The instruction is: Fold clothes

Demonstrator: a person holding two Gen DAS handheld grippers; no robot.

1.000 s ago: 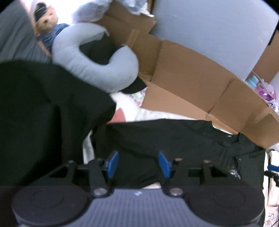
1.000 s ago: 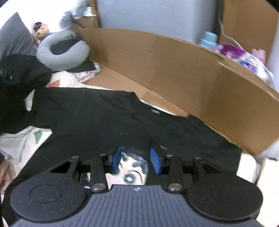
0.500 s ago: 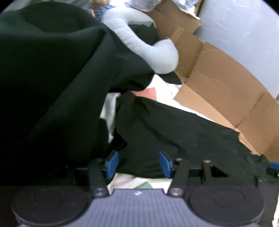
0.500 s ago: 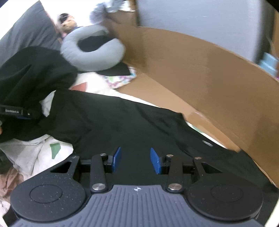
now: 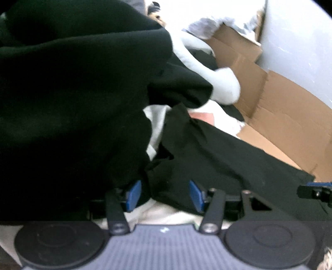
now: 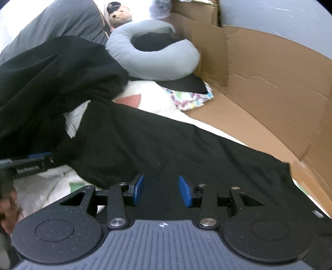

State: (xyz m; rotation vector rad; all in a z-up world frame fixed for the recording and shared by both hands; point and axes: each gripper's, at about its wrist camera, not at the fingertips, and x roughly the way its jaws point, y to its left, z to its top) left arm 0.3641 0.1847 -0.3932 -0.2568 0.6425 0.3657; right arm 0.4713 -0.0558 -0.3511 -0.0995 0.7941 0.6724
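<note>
Blue fingers [image 6: 139, 189] on the right gripper [image 6: 161, 190] sit apart with nothing pinched between them, just hanging low over a black T-shirt [image 6: 166, 145] that's spread flat across the bed. The shirt runs from the left side of the right wrist view all the way to the right edge, and it lies on a white bedsheet [image 6: 47, 187] that peeks out underneath.

Over on the left wrist view, the left gripper [image 5: 165, 194] has its fingers apart too, wider than the right pair. The edge of the T-shirt [image 5: 217, 162] lies under and between them, but they aren't pressing on it as far as I can tell. The shot is pretty blurry.

Just left of the spread shirt there's a heap of black clothing [image 6: 51, 83] bunched up, and it fills most of the left wrist view [image 5: 72, 93].

Further back, a grey U-shaped pillow [image 6: 153, 60] sits with a colourful patterned cloth [image 6: 193, 97] near it. A teddy bear [image 6: 119, 15] leans by a dark grey pillow [image 6: 58, 27] at the far end. Brown cardboard [image 6: 269, 87] lines the right side of the bed.
</note>
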